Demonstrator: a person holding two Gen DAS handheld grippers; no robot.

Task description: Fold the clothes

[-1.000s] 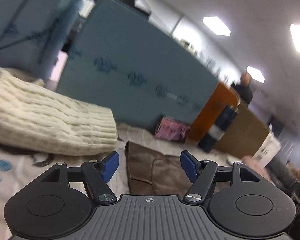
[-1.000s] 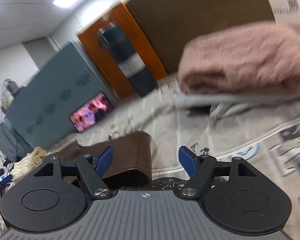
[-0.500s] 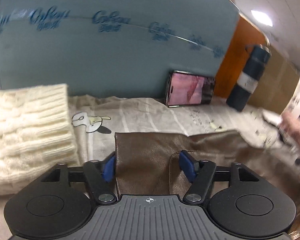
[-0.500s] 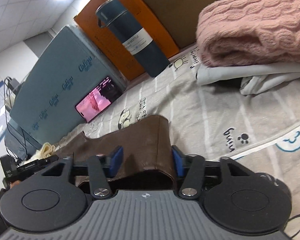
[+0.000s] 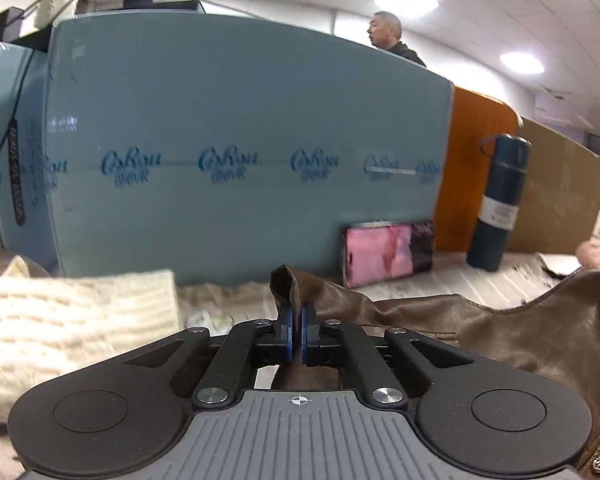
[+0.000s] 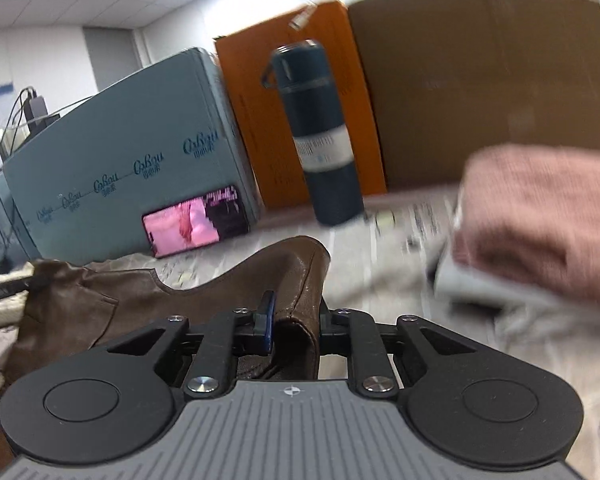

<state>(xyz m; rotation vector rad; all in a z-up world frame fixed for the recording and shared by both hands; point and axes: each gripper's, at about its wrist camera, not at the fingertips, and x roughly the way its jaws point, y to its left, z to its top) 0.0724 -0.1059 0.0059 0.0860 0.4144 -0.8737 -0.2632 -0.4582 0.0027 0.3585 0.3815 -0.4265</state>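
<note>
A brown leather garment point(image 5: 480, 328) lies stretched across the printed cloth between my two grippers. In the left wrist view my left gripper point(image 5: 298, 326) is shut on a raised corner of it, the leather sticking up above the blue pads. In the right wrist view the same brown garment point(image 6: 204, 292) runs off to the left. My right gripper point(image 6: 292, 320) has a folded corner of it between the jaws, which are closing and press on the leather.
A cream knit sweater point(image 5: 60, 324) lies at the left. A folded pink sweater point(image 6: 540, 224) on grey cloth sits at the right. Behind stand a blue foam board point(image 5: 240, 152), a lit phone point(image 5: 384, 250), a dark flask point(image 6: 320, 140), an orange board and cardboard. A person stands beyond.
Both grippers moved onto the brown garment's corners and closed on them. Both views rolled toward level, and the held corners now stand lifted off the cloth.
</note>
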